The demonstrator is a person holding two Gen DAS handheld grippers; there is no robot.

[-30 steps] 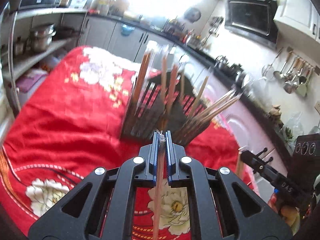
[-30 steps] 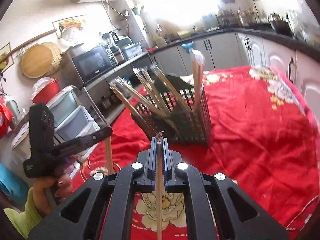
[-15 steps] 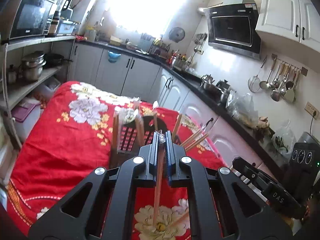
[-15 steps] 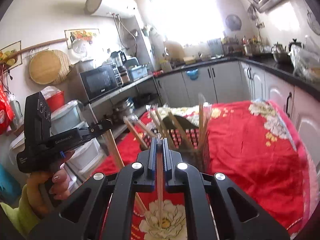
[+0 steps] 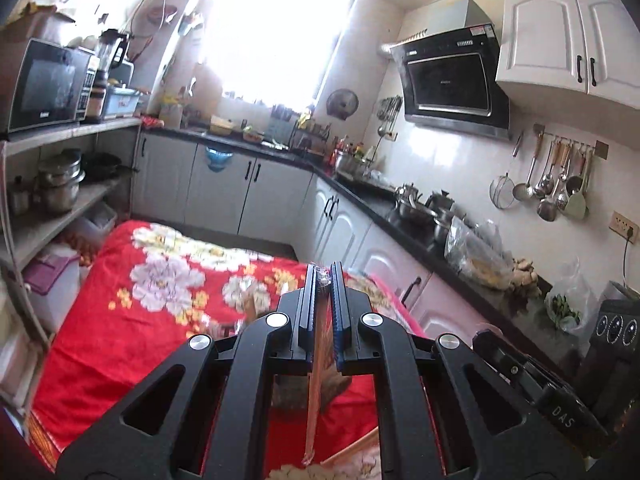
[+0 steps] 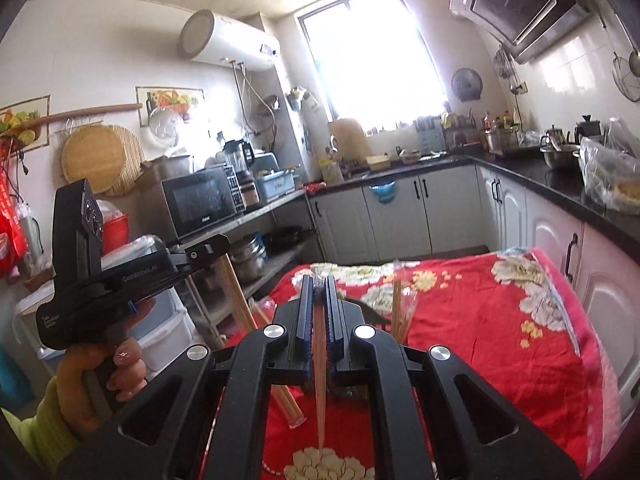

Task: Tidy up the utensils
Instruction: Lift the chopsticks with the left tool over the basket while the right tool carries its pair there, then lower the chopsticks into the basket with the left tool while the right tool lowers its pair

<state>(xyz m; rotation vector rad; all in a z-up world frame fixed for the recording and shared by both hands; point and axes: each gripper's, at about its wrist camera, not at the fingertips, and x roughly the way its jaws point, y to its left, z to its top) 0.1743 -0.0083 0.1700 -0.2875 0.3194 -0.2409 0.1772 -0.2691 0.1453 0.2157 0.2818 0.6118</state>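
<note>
My left gripper (image 5: 322, 277) is shut on a wrapped pair of chopsticks (image 5: 313, 396) that hangs down below its jaws. In the right wrist view this left gripper (image 6: 208, 250) shows at the left in a person's hand (image 6: 120, 364), its chopsticks (image 6: 244, 312) slanting down to the cloth. My right gripper (image 6: 319, 280) is shut on another wrapped chopstick pair (image 6: 320, 400). The black utensil basket (image 6: 370, 313) sits just behind the right gripper and is mostly hidden; wrapped chopsticks (image 6: 397, 300) stick up from it. Both grippers are high above the table.
The table has a red floral cloth (image 5: 132, 320) and runs toward white cabinets (image 5: 248, 200). A shelf with pots and a microwave (image 5: 48, 84) stands at the left. A black counter (image 5: 420, 224) with pots and bags runs along the right; ladles hang on the wall.
Both grippers have risen and tilted up with their chopsticks still held. The basket, large and central a second ago, has sunk low in both views behind the grippers.
</note>
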